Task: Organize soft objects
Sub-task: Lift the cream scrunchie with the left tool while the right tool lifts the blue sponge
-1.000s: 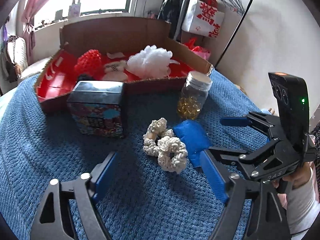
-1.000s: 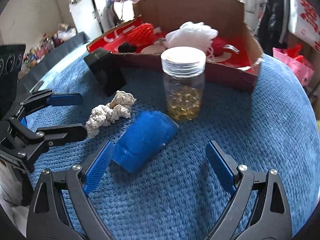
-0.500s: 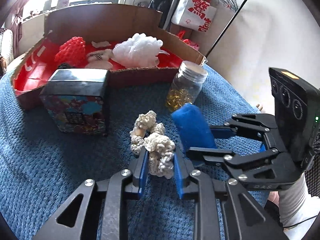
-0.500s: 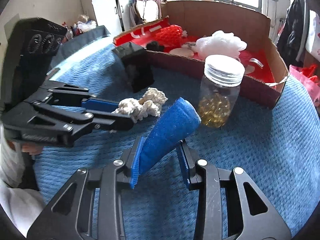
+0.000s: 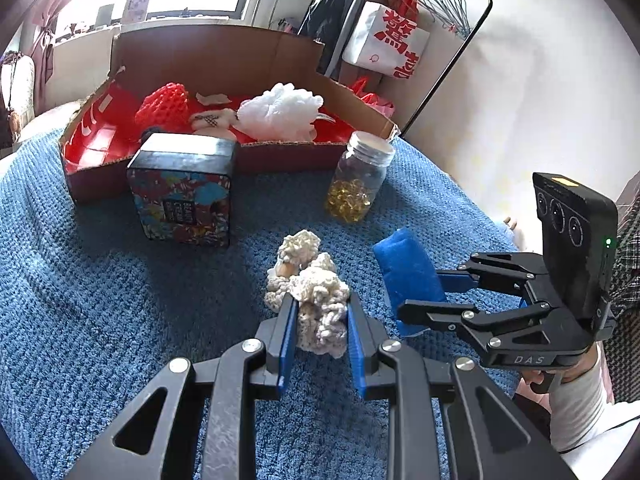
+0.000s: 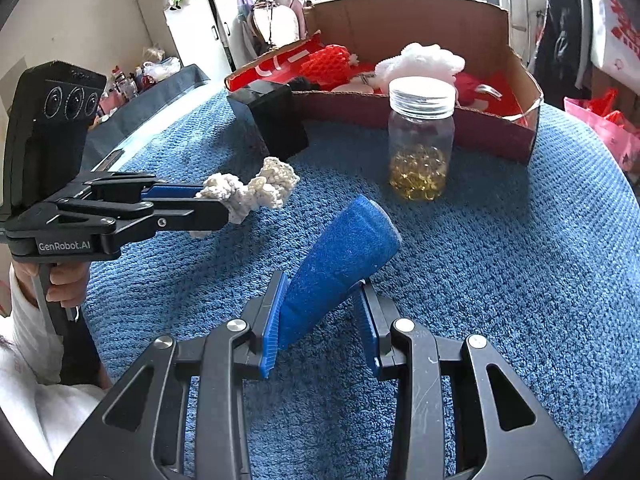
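Observation:
My left gripper [image 5: 320, 312] is shut on a cream crocheted scrunchie bundle [image 5: 312, 292], lifted just off the blue knitted cover [image 5: 120, 312]; the same bundle [image 6: 252, 192] shows in the right wrist view, sticking out of the left gripper [image 6: 216, 204]. My right gripper [image 6: 320, 312] is shut on the near end of a blue sponge roll [image 6: 340, 256], which tilts up and away. In the left wrist view the blue sponge roll [image 5: 408, 276] sits in the right gripper [image 5: 420, 292]. A cardboard box [image 5: 224, 60] with red lining holds a white fluffy puff [image 5: 280, 112] and a red mesh ball [image 5: 164, 104].
A glass jar [image 6: 420, 140] of yellow beads stands in front of the box. A patterned tin [image 5: 184, 192] with a dark lid stands left of it. A clothes rack [image 5: 440, 20] with a white bag is behind. A hand [image 6: 68, 280] holds the left gripper.
Both grippers have shut: the left on the cream scrunchie bundle, the right on the blue sponge roll. Both objects have lifted slightly off the cover.

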Demonstrator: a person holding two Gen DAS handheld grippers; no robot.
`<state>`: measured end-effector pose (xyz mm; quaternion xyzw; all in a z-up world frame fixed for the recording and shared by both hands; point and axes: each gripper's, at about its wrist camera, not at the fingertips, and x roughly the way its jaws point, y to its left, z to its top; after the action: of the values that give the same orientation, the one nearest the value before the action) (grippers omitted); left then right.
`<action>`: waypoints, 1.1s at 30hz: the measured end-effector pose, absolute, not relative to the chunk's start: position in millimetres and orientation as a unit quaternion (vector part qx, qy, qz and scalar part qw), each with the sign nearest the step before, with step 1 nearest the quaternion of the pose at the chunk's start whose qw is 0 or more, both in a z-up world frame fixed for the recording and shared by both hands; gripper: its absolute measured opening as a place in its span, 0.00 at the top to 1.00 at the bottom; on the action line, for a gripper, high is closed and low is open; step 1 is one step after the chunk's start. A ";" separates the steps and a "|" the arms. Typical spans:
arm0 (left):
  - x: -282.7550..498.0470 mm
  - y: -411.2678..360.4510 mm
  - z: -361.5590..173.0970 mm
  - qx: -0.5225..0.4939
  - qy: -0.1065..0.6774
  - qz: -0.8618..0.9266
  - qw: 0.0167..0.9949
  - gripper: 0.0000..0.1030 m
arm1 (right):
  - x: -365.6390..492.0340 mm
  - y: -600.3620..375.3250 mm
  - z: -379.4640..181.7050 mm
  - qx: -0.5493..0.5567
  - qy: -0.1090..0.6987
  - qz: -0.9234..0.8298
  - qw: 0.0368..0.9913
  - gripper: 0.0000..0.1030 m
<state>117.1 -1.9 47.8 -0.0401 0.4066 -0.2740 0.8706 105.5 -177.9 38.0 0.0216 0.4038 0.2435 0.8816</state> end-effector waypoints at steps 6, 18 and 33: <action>116.5 5.1 49.2 -0.047 0.405 -0.269 0.873 0.76 | 106.2 -184.2 38.6 0.025 0.406 0.235 0.883 0.69; 117.6 59.1 58.9 -0.067 0.397 -0.208 0.891 0.76 | 111.0 -215.2 41.6 0.033 0.411 0.195 0.890 0.69; 134.3 94.4 71.7 -0.082 0.387 -0.170 0.902 0.76 | 131.3 -226.8 58.1 0.026 0.406 0.177 0.896 0.69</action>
<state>134.3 94.4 71.7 -0.0816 0.3874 -0.1704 0.9024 131.3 -226.8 58.1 0.0264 0.4058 0.1774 0.8962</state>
